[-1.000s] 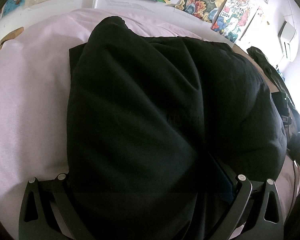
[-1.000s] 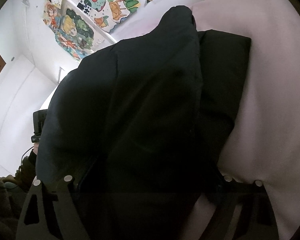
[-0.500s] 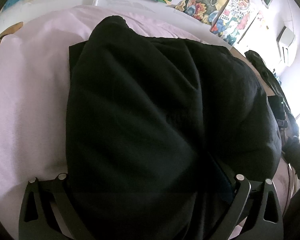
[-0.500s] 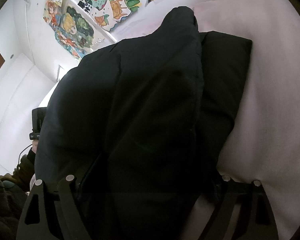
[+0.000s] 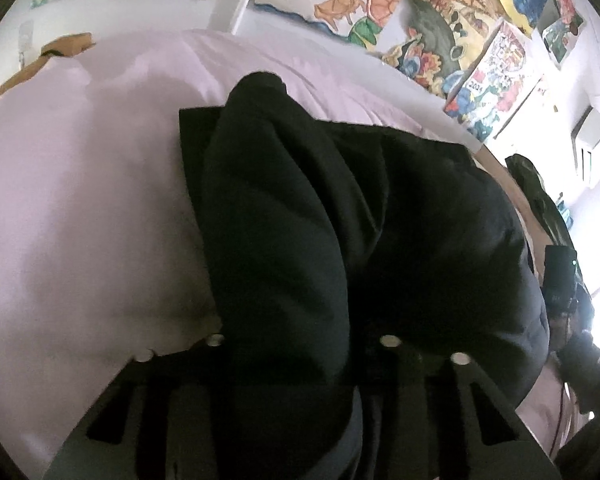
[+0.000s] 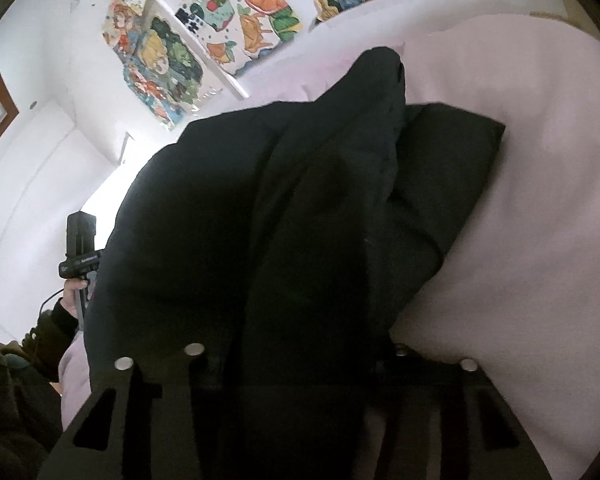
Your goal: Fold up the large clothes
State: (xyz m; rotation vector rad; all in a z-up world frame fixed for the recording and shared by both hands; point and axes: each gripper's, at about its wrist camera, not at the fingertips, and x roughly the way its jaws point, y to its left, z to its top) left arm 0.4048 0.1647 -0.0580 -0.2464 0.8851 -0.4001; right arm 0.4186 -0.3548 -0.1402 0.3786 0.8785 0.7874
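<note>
My left gripper (image 5: 300, 344) sits at the bottom of its frame with the jaws closing, and the near edge of the black garment (image 5: 340, 240) is bunched between them; the cloth hides the pads, so I take it as pinched but cannot see the contact itself. My right gripper (image 6: 296, 354) is at the bottom of its own frame, jaws also closing, with the same garment (image 6: 260, 240) filling the gap between the fingers and spilling over them. The garment lies in a thick, partly folded heap on the pink sheet (image 5: 80, 220), taking up the centre of both views, with one rounded hump rising toward the top middle and a flatter layer showing under it. In the left view the sheet fills the left half of the frame; in the right view the sheet (image 6: 540, 200) fills the right side. Bright posters (image 5: 380, 12) hang on the white wall along the top. At the left edge of the right view I see my other hand (image 6: 74, 292) gripping the left handle.
</note>
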